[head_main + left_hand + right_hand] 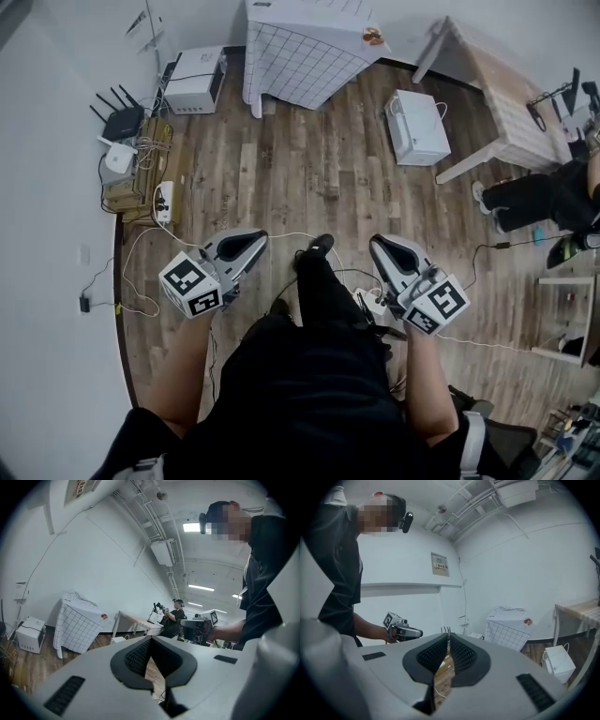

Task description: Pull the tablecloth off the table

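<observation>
A small table under a white grid-patterned tablecloth (305,52) stands by the far wall, well ahead of both grippers. The cloth hangs down its sides and carries a small orange-red item (373,37) at one corner. My left gripper (255,238) and right gripper (377,244) are held at waist height over the wooden floor, both shut and empty. From the left gripper view the tablecloth (77,620) shows far off beyond the shut left gripper (151,639). The right gripper view has the tablecloth (508,627) to the right of the shut right gripper (448,637).
A white box (417,127) lies on the floor beside a wooden table (502,94) at the right. A white appliance (194,80), a router (120,120) and a power strip (164,200) line the left wall. Cables (309,236) trail across the floor. A person (544,197) sits at the right.
</observation>
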Motion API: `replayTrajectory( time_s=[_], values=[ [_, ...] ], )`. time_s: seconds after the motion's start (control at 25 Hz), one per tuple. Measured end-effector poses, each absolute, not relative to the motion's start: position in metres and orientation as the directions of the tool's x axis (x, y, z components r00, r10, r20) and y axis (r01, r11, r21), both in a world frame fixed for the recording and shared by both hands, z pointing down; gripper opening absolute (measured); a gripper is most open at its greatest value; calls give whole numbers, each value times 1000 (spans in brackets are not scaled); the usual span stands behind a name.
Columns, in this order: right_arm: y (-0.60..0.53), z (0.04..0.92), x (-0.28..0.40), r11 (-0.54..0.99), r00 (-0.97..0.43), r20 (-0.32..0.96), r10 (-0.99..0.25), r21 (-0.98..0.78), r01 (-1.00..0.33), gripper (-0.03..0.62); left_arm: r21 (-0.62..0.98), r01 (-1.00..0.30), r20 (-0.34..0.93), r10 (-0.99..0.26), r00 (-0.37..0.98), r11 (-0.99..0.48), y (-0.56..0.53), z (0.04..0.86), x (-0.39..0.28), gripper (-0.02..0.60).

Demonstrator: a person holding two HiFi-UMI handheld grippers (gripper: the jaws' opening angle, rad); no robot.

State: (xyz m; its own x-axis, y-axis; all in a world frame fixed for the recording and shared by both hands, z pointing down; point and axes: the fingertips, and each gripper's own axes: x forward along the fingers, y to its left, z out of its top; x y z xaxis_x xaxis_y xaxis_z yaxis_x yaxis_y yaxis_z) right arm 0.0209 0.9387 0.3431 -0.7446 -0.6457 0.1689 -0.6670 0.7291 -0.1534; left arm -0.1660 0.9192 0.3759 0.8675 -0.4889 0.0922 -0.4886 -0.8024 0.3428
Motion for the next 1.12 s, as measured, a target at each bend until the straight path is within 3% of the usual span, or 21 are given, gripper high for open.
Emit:
replayTrajectory(
  time_s=[0.56,0.84,1.12],
  values=[
    [728,348,23,803,-816,109,-568,-146,-578,21,323,-559,206,-520,829,-764,740,382,-144,11],
    [633,333,69,816,-831,76,-552,-157,-556,21,285,-574,215,-533,819,-768,642,356,-107,11],
    [579,327,67,852,-863,59,-501,-143,-504,21,223,-582,204,-547,812,-782,582,333,-89,11]
  ],
)
